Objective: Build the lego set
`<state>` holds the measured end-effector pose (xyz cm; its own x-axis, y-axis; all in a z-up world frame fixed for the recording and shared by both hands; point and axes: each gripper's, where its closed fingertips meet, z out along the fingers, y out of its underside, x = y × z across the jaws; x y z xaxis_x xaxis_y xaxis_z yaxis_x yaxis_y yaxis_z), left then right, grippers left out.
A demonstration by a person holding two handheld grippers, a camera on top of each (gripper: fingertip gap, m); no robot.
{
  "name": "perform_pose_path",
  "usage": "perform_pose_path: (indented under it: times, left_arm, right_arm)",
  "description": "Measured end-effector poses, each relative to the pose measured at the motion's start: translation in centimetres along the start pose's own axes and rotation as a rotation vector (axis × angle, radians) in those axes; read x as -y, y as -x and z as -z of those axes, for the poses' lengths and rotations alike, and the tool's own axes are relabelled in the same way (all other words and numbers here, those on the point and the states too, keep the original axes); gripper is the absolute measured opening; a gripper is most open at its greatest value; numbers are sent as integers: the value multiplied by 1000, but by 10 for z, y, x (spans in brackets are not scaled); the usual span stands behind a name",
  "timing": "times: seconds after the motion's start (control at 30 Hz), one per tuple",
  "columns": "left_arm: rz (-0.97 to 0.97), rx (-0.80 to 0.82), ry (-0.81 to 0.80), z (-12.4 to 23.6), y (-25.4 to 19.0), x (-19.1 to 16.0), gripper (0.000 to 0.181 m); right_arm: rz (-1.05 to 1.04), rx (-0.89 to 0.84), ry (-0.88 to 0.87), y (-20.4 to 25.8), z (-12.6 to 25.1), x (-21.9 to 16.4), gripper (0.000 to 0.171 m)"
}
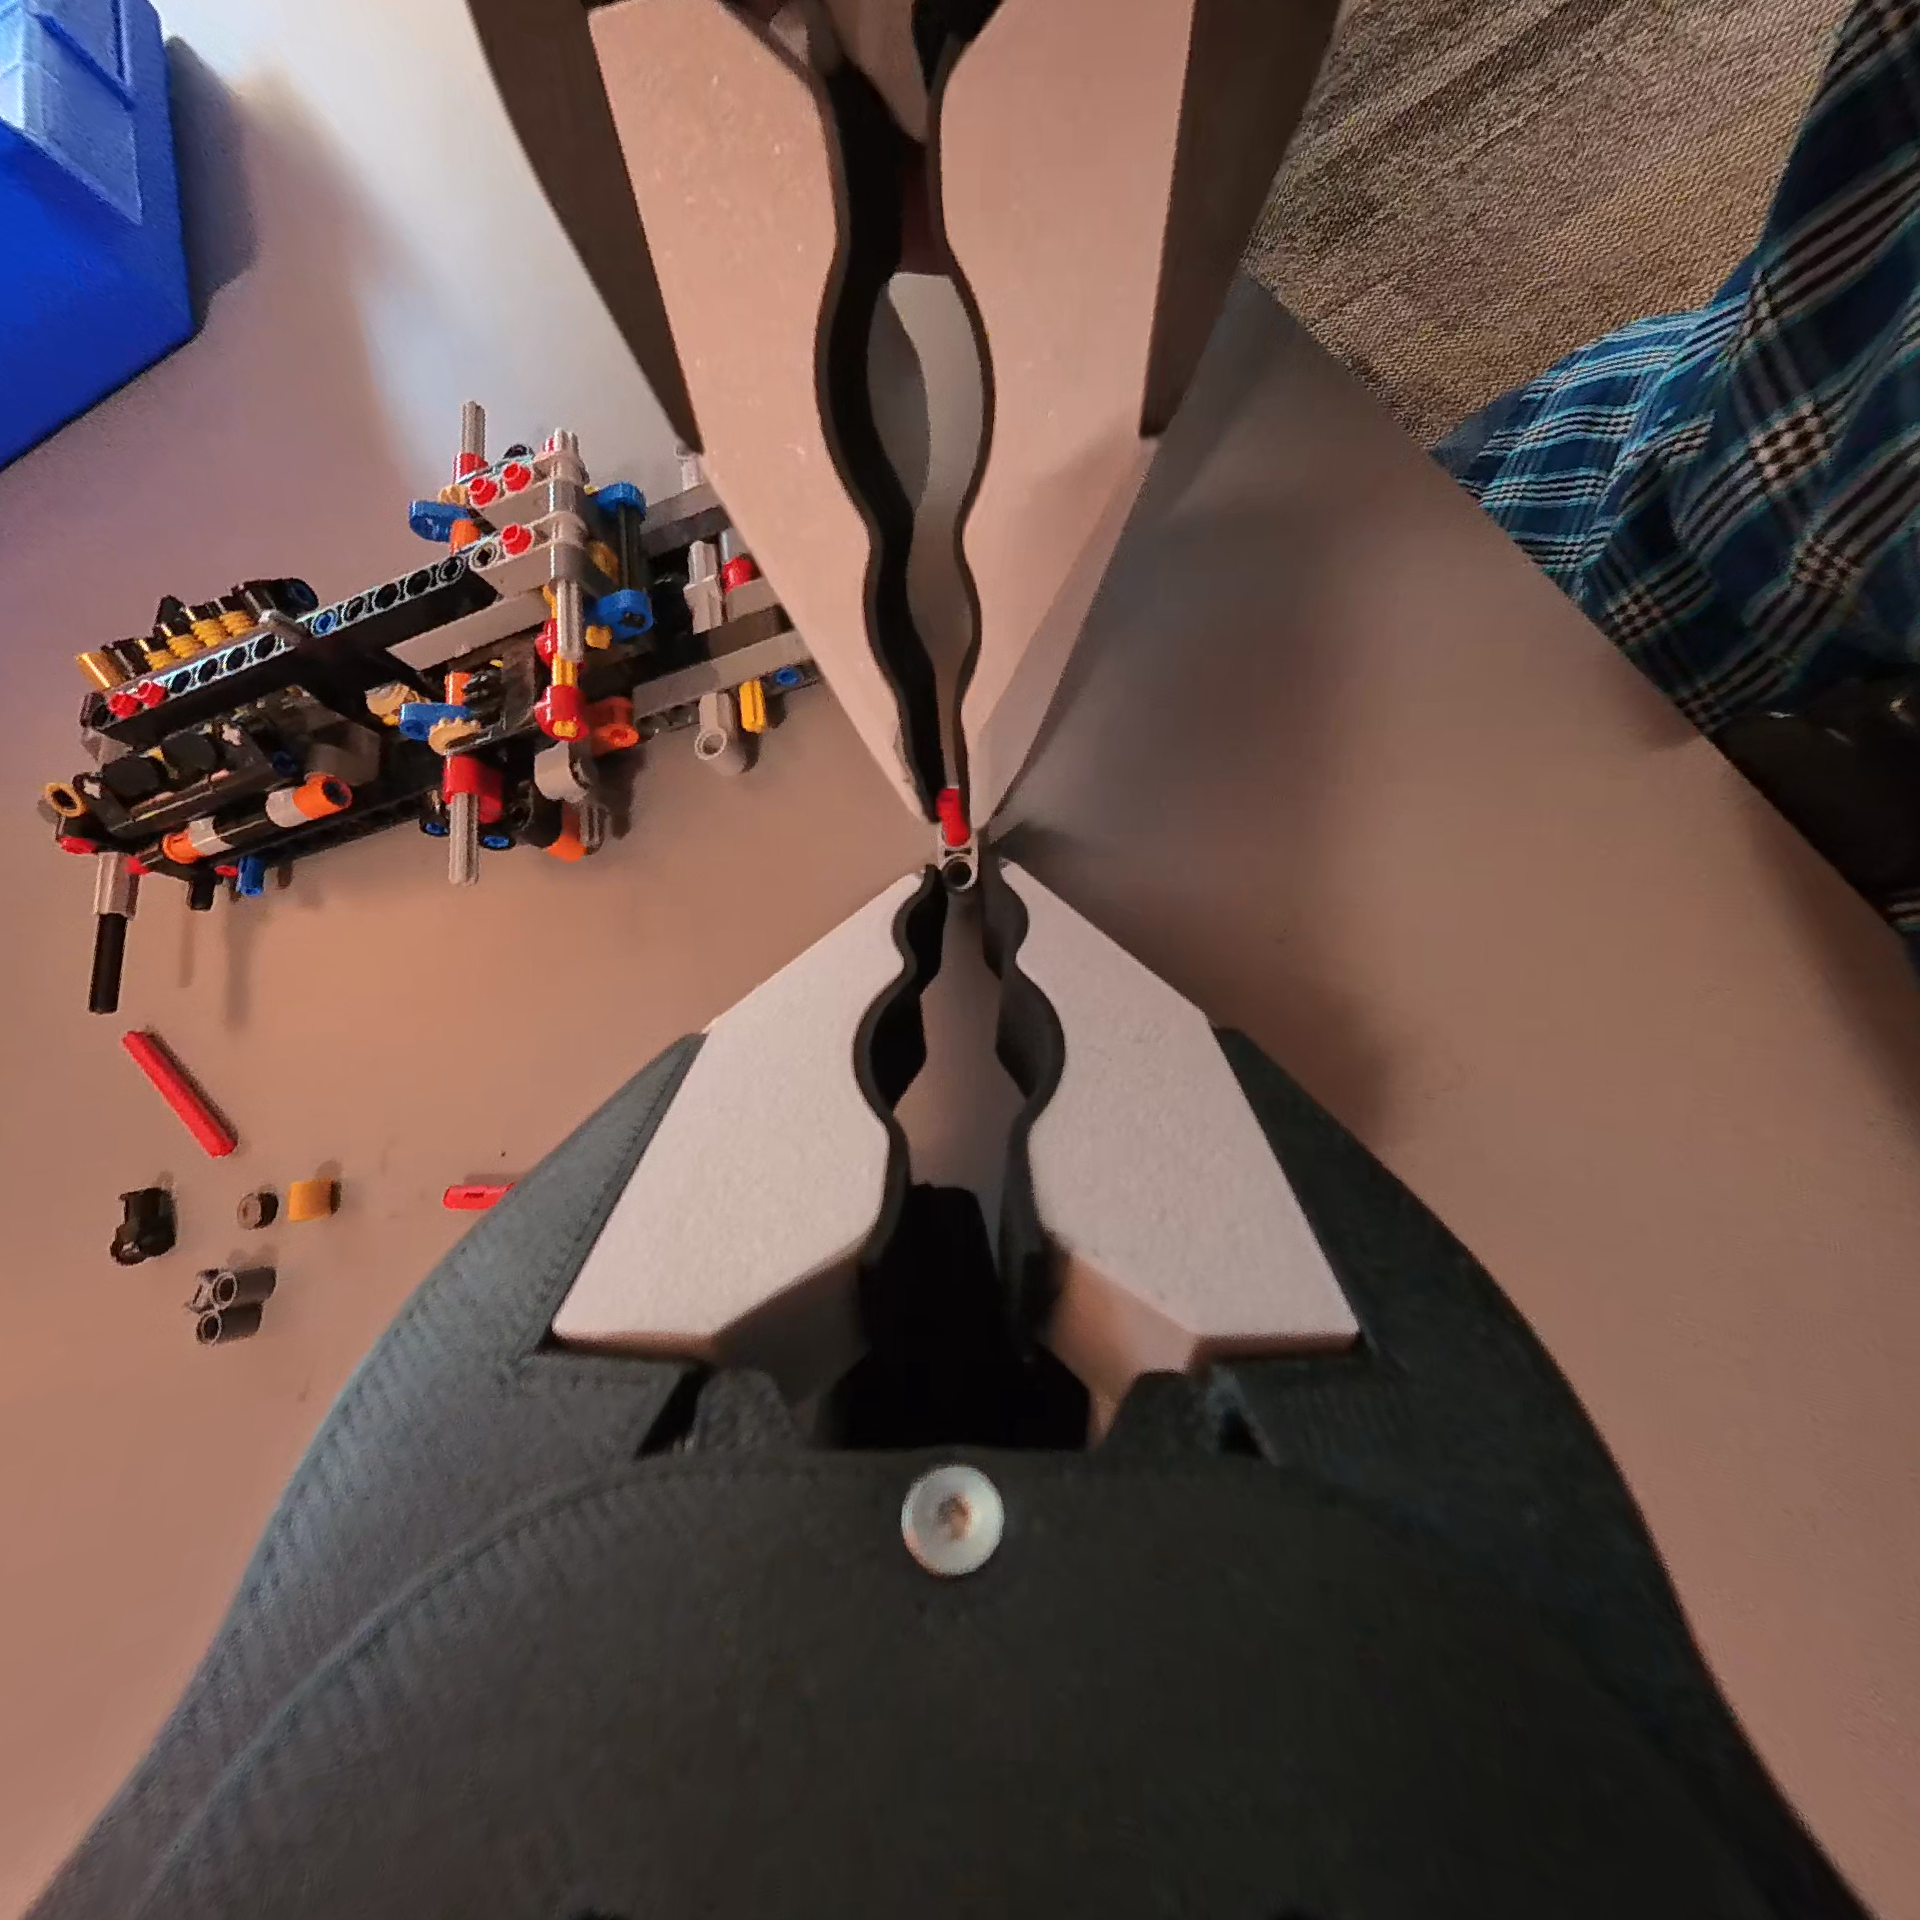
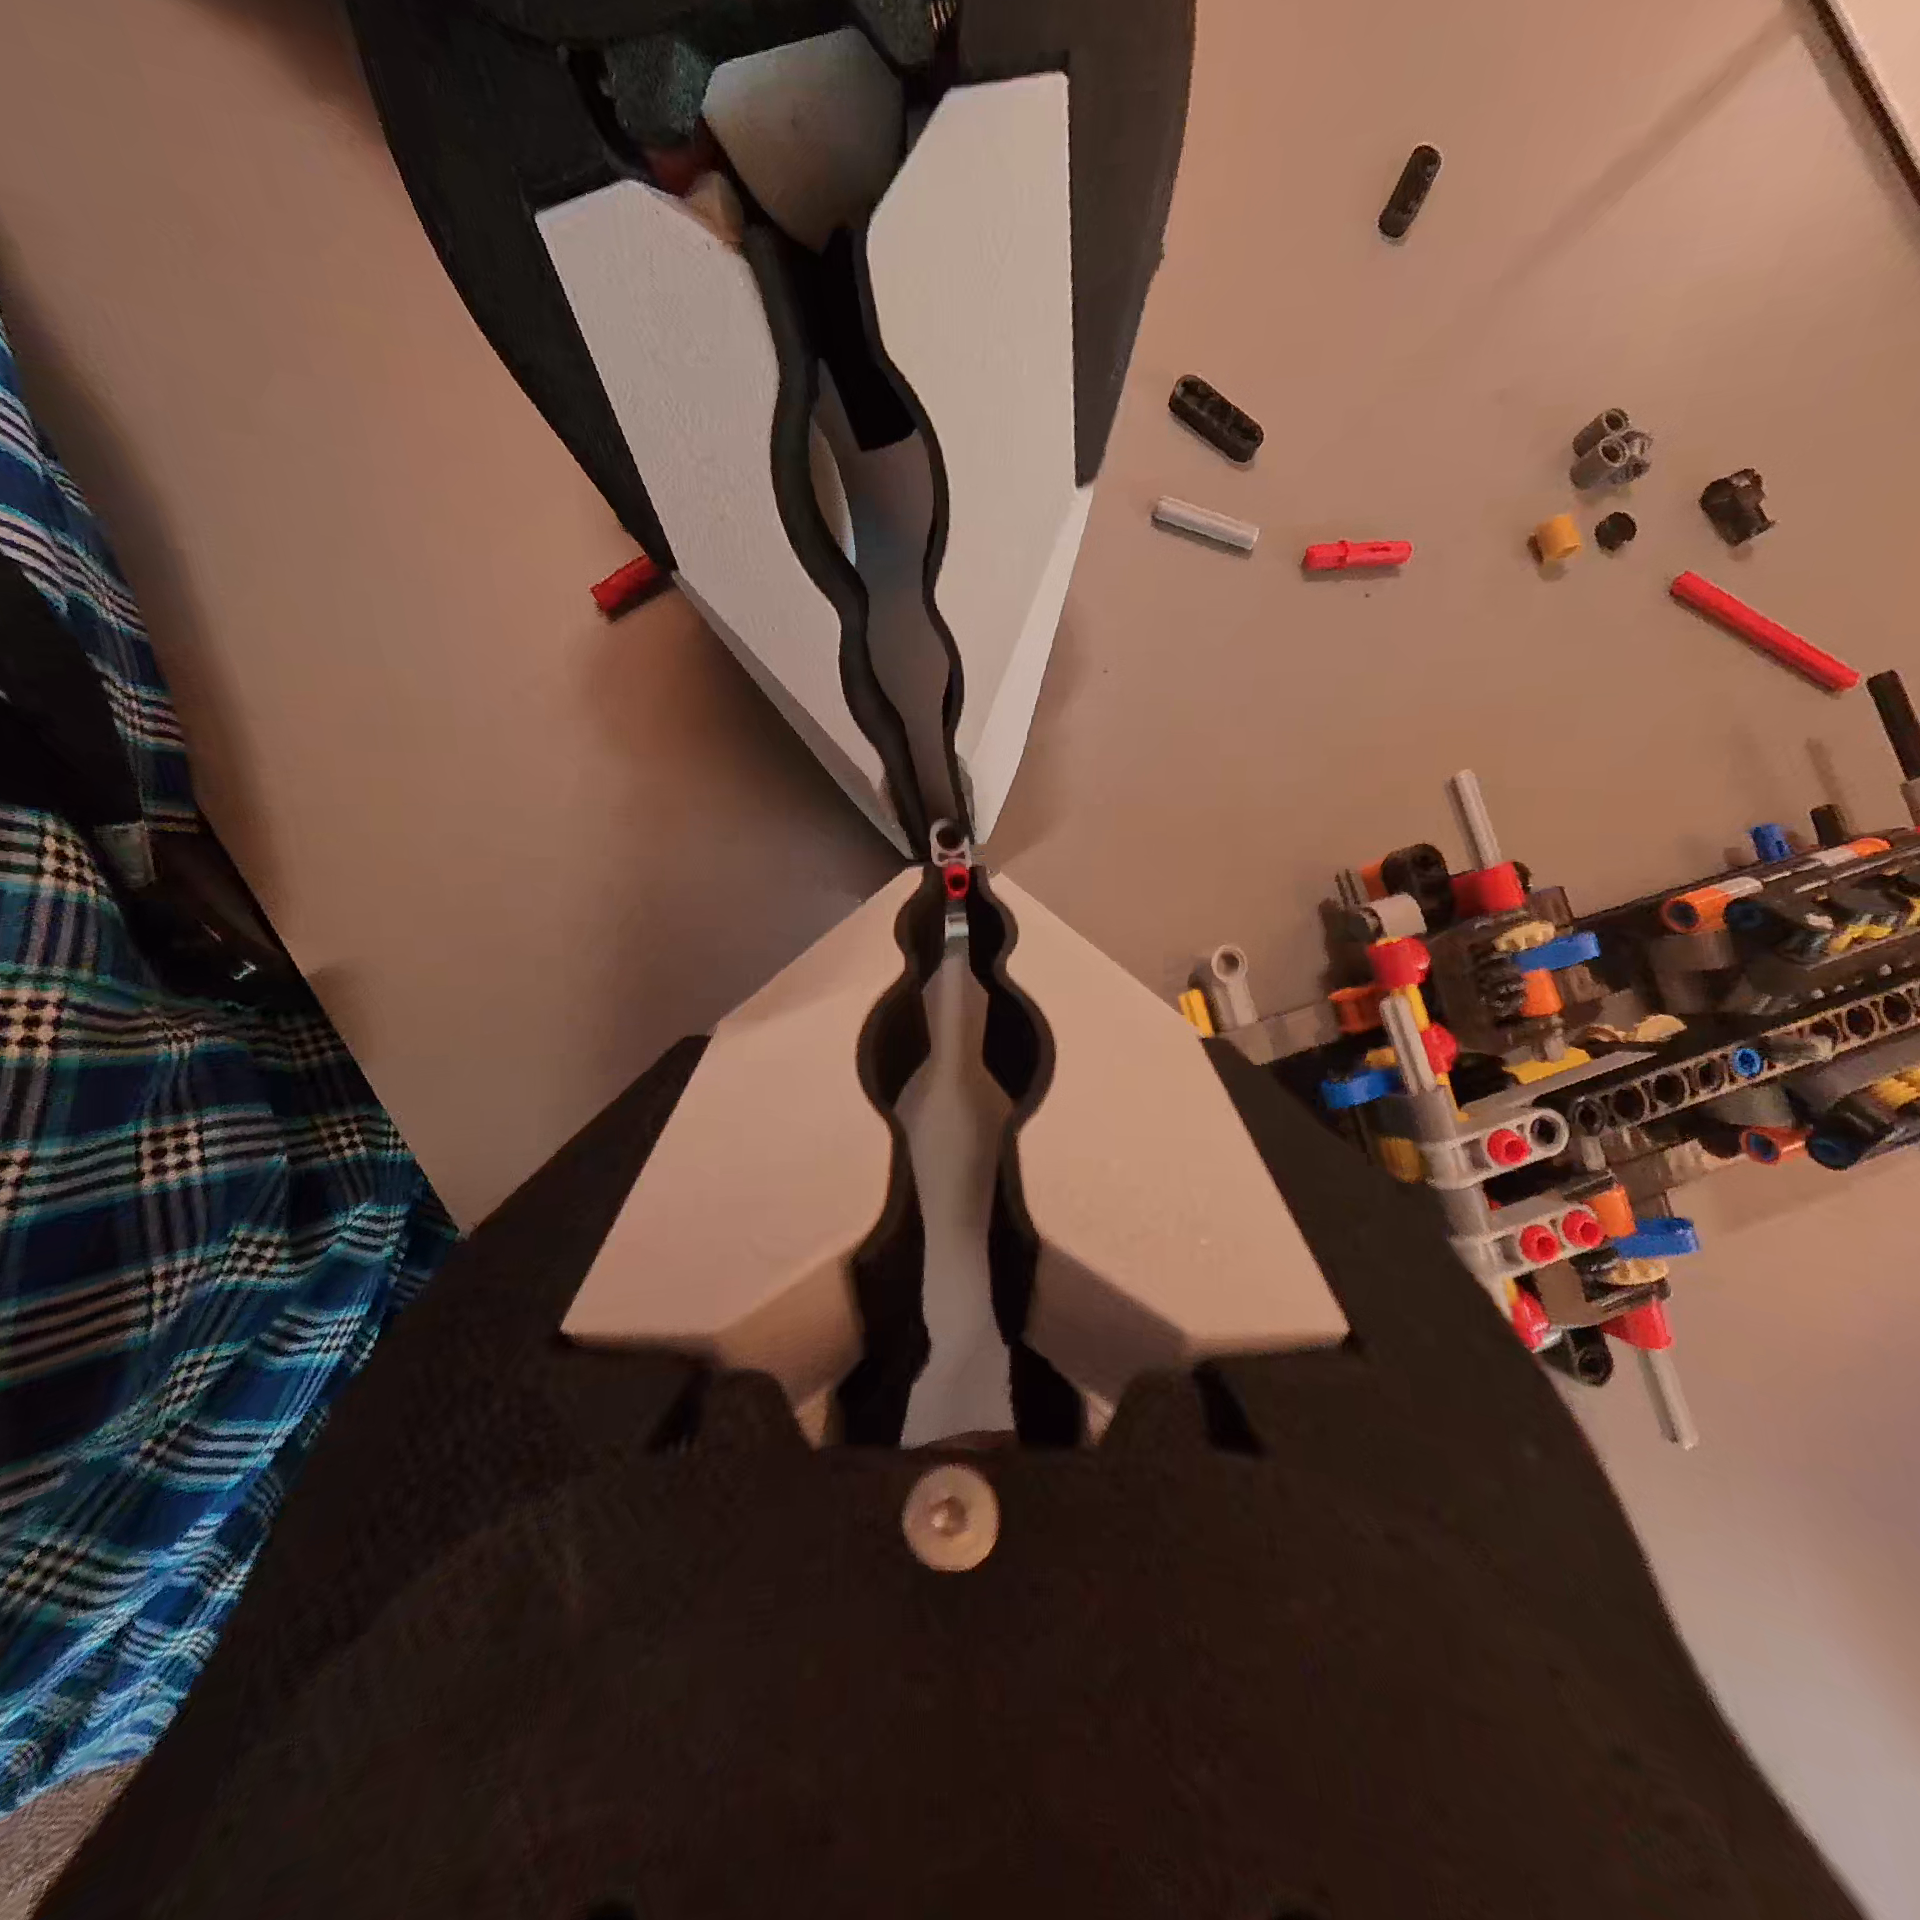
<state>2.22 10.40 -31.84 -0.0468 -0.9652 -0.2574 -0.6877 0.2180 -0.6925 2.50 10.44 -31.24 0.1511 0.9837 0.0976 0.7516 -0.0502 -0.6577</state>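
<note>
Left gripper (image 1: 958, 883) clamps grey connector (image 1: 958, 862), right gripper (image 2: 956, 883) clamps red pin (image 2: 957, 882), tips meeting, pin axis along both grippers' fingers

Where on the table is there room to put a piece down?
Free: the bare table between the grippers and the lego model, and the strip nearest the plaid cloth. Crowded: around the long red axle and the small loose pieces beyond it.

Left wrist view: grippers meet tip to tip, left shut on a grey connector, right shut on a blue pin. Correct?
No: the pin is red, not blue, per the left wrist view. Rest holds: left gripper shut on the grey connector, right gripper on the pin.
</note>
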Motion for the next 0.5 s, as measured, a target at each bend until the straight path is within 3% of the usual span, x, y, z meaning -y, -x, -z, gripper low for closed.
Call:
perform_pose_path:
  times: [0.5]
  left_arm:
    - [0,-3,1,1,0,1,6]
  right_arm:
    - [110,-20,124,0,1,0,2]
